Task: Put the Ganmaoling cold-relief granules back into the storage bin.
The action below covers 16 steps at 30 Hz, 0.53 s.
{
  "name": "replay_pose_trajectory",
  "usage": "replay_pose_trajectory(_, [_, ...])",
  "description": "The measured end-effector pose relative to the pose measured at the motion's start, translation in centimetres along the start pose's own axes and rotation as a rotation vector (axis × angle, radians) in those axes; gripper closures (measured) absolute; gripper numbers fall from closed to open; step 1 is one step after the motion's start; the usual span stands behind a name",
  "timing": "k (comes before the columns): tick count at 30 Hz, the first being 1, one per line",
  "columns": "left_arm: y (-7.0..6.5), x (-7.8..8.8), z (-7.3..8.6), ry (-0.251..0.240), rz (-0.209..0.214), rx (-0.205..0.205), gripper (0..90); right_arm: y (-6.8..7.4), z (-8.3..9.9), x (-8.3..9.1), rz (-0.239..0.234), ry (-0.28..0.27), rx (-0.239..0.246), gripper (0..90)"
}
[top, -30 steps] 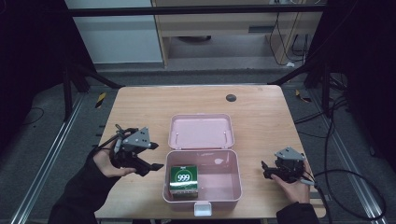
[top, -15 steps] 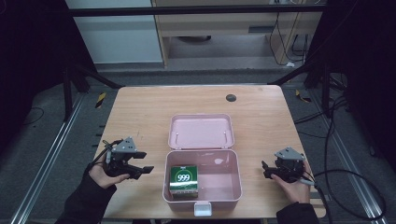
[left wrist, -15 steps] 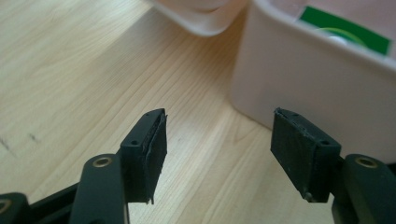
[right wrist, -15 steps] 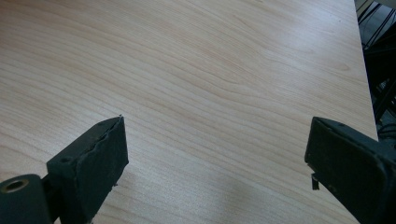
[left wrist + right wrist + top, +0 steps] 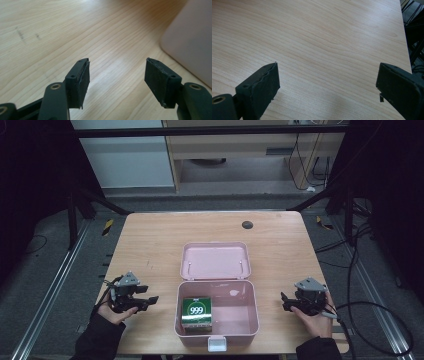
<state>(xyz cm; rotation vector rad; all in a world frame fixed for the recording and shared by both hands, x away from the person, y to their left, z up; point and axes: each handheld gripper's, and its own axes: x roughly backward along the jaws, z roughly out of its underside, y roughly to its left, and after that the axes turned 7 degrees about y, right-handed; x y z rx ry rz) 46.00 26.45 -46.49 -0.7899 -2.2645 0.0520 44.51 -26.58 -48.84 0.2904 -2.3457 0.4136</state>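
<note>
A pink box [image 5: 218, 315] is seen open on the wooden table [image 5: 150, 240], its lid [image 5: 215, 261] laid back flat on the far side and a green packet [image 5: 196, 312] marked 999 set in the left part of the tray. The left gripper [image 5: 146, 301] is held in the left hand [image 5: 114, 310] low over the table, its tips pointed toward the box and stopped short of its left wall, near but not touching. In the left gripper view the jaws are spread apart with bare wood between them, and the pink wall [image 5: 190, 42] is seen just beyond the right-hand pad [image 5: 160, 82]. The right gripper [image 5: 286, 302] is held in the right hand [image 5: 315, 317], tips turned toward the box's right wall and well apart from it. In the right gripper view its jaws are spread wide with nothing but tabletop between the pads [image 5: 262, 87]
</note>
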Motion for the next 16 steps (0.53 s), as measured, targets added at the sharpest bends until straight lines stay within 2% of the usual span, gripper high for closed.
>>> replay_pose_trajectory(3, [0.8,0.1,0.3,-0.011,-0.042,0.026,35.4,0.0,0.0,0.0,-0.001,0.002,0.003,5.0])
replay_pose_trajectory(7, [2.0,0.0,0.7,0.013,-0.083,0.036,32.1,0.0,0.0,-0.1,-0.003,0.004,0.001,4.5])
replay_pose_trajectory(8, [2.6,-0.1,0.9,0.017,-0.127,0.042,31.8,0.0,0.0,-0.1,-0.004,0.007,-0.004,4.3])
replay_pose_trajectory(9, [2.6,-0.1,0.9,0.017,-0.127,0.042,31.4,0.0,0.0,-0.1,-0.004,0.007,-0.004,4.3])
replay_pose_trajectory(12, [3.4,0.0,1.1,0.011,-0.184,0.066,30.8,0.0,0.0,-0.1,-0.002,0.014,-0.009,3.8])
replay_pose_trajectory(14, [4.3,0.1,1.3,-0.003,-0.242,0.085,28.5,-0.1,0.0,-0.1,-0.005,0.016,-0.015,3.7])
replay_pose_trajectory(16, [4.6,0.1,1.4,-0.009,-0.255,0.094,27.3,-0.1,0.0,-0.1,-0.005,0.015,-0.019,3.7])
